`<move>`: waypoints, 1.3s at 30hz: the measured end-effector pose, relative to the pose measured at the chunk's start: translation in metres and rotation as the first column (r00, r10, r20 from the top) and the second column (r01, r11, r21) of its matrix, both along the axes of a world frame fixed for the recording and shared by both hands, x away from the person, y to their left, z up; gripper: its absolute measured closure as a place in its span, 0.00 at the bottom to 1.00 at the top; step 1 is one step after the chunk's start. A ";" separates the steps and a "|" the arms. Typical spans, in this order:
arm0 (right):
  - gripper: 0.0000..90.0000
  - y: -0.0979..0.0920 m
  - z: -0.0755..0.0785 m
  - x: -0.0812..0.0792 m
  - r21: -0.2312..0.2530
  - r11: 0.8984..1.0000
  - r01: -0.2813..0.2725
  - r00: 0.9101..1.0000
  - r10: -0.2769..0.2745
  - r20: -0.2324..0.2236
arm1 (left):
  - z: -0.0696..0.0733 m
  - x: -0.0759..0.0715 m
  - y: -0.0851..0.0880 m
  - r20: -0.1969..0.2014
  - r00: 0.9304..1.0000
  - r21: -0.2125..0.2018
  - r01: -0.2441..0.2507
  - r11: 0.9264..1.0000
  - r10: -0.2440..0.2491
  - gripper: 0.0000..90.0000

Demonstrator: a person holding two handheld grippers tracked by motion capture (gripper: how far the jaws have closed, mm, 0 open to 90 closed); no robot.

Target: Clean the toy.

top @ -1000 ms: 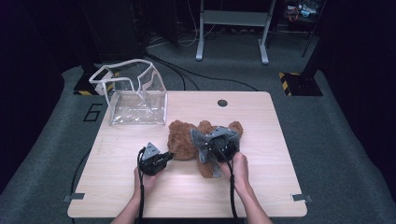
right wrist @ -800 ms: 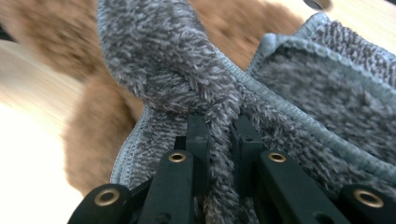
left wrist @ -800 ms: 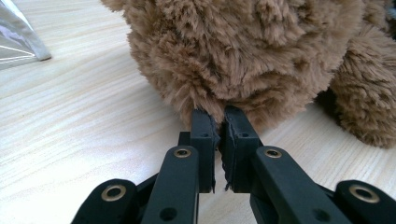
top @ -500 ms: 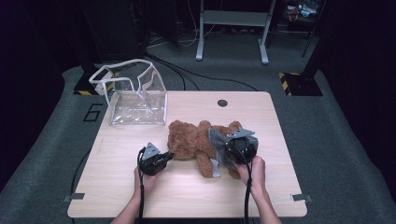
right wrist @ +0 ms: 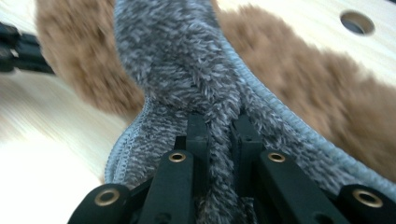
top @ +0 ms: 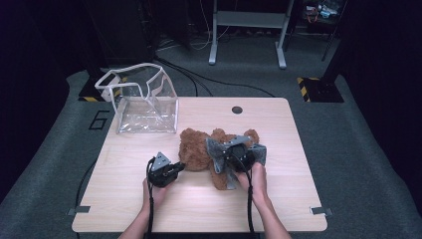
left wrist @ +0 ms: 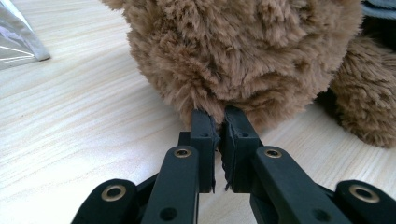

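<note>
A brown teddy bear (top: 196,149) (left wrist: 243,51) lies on its side on the wooden table (top: 124,199). Draped over its right half is a grey fleece cloth (top: 216,149) (right wrist: 187,60) with a stitched hem. My left gripper (top: 178,166) (left wrist: 217,116) rests low at the bear's left end, its jaws shut with the tips pinching a tuft of fur. My right gripper (top: 234,150) (right wrist: 219,123) is shut on a bunched fold of the grey cloth above the bear's body (right wrist: 303,79).
A clear plastic bag (top: 144,102) with a white rim stands open at the table's back left; its corner (left wrist: 18,37) shows in the left gripper view. A round cable hole (top: 237,109) (right wrist: 357,21) sits near the back edge. Dark floor surrounds the table.
The right gripper carried the grey cloth rightward across the bear, then came back left a little, and the cloth now sits bunched differently. The left gripper has stayed at the bear's left end.
</note>
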State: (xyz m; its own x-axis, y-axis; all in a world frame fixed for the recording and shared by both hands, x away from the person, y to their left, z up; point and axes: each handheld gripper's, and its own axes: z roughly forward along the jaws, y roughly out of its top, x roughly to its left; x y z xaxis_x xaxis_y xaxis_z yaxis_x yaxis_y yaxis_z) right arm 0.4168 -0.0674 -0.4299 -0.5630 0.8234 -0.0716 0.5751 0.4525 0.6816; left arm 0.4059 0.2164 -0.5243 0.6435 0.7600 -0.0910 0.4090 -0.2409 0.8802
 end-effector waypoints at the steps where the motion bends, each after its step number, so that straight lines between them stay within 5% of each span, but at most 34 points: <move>1: 0.90 -0.005 -0.001 -0.002 -0.006 1.000 0.005 1.000 -0.005 -0.006 | 0.000 0.000 0.000 0.000 1.000 0.000 0.001 1.000 -0.001 0.93; 8: 0.90 -0.036 -0.006 -0.009 -0.023 0.998 0.061 0.998 -0.061 -0.021 | 0.000 0.000 0.000 0.001 1.000 -0.001 0.000 1.000 0.000 0.93; 11: 0.90 -0.057 -0.008 -0.011 -0.004 0.995 0.095 0.995 -0.095 -0.023 | 0.000 0.000 0.000 0.000 1.000 0.000 -0.002 1.000 0.002 0.93; 21: 0.90 -0.082 0.002 -0.006 0.049 0.983 0.175 0.985 -0.175 -0.003 | 0.000 0.000 -0.001 0.004 1.000 -0.002 -0.009 1.000 0.009 0.93; 28: 0.90 -0.095 0.010 0.009 0.066 0.973 0.222 0.974 -0.224 0.017 | 0.000 0.000 -0.001 0.000 1.000 -0.003 -0.008 1.000 0.008 0.93; 33: 0.90 -0.110 0.014 0.037 0.095 0.955 0.282 0.958 -0.285 0.020 | -0.001 0.000 -0.002 0.004 1.000 0.002 -0.009 1.000 0.009 0.93; 36: 0.90 -0.113 0.013 0.053 0.110 0.950 0.294 0.955 -0.296 0.004 | 0.000 0.000 -0.001 -0.003 1.000 0.007 -0.002 1.000 0.002 0.93; 39: 0.90 -0.109 0.012 0.066 0.117 0.955 0.272 0.962 -0.273 -0.005 | 0.000 0.000 -0.002 0.001 1.000 0.007 -0.006 1.000 0.006 0.93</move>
State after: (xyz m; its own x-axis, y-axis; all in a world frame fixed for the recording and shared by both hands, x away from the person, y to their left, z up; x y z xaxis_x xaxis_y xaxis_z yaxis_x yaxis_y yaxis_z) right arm 0.4828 -0.1760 -0.4175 -0.3156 0.9485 0.0279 0.6575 0.1974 0.7272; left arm 0.4061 0.2149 -0.5246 0.6390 0.7645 -0.0854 0.4097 -0.2443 0.8789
